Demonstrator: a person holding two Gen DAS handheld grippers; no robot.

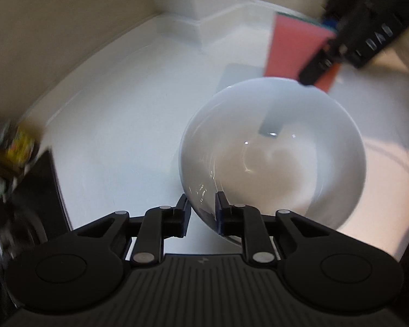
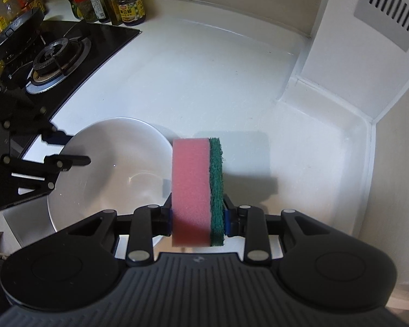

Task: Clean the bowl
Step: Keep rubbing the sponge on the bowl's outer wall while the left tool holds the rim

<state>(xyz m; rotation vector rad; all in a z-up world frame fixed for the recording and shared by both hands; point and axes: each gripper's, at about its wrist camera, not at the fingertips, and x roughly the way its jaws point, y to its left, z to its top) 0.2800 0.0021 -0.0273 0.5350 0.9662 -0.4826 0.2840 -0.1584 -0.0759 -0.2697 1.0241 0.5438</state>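
From my left wrist camera, my left gripper is clamped on the near rim of the bowl, one black finger outside the wall and one inside. The bowl is round, glossy white ceramic, lying just ahead and to the right of my fingers on the smooth white countertop. Beyond its far rim, my right gripper reaches in from the upper right, blurred, holding the sponge, a flat pink slab with a thin green edge. To my left sits the dark glass edge of the stove.

From my right wrist camera, my right gripper is squeezed on the sponge, which stands on end between my fingers: porous pink foam on the left, coarse green scouring pad on the right. The bowl lies ahead and to my left, with my left gripper pinching its far-left rim. Farther left is the black stove with a round metal burner, and behind it a cluster of jars and bottles.
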